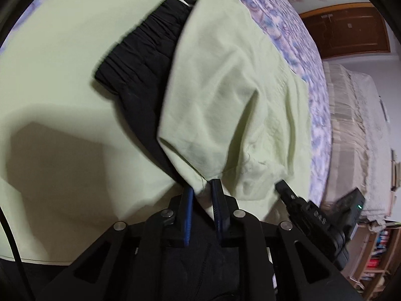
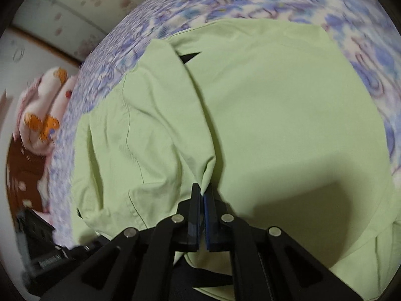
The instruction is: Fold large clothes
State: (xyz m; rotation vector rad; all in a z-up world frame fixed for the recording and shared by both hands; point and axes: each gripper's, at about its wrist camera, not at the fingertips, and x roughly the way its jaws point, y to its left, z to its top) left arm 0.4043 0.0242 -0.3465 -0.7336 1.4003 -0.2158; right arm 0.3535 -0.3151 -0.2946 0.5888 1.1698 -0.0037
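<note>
Where the floral bedspread in blue and lilac covers the bed, spread across it: pale green garment, large, mostly flat, one panel lifted and doubled over towards the middle. Beneath that raised panel, partly exposed in the left wrist view: black garment, gathered and ribbed along its upper edge, lying on the green cloth. At far edge of room, left wrist view: brown wooden door, cream-covered furniture, bookshelf low at right. At left of right wrist view: pink patterned bedding with orange motifs, bunched beside the bedspread. Left gripper: blue-padded fingers a little apart, a bunched fold of the green fabric held between them. Right gripper: fingers clenched almost together, pinching a ridge of the same green cloth, fabric rising taut from the tips.
</note>
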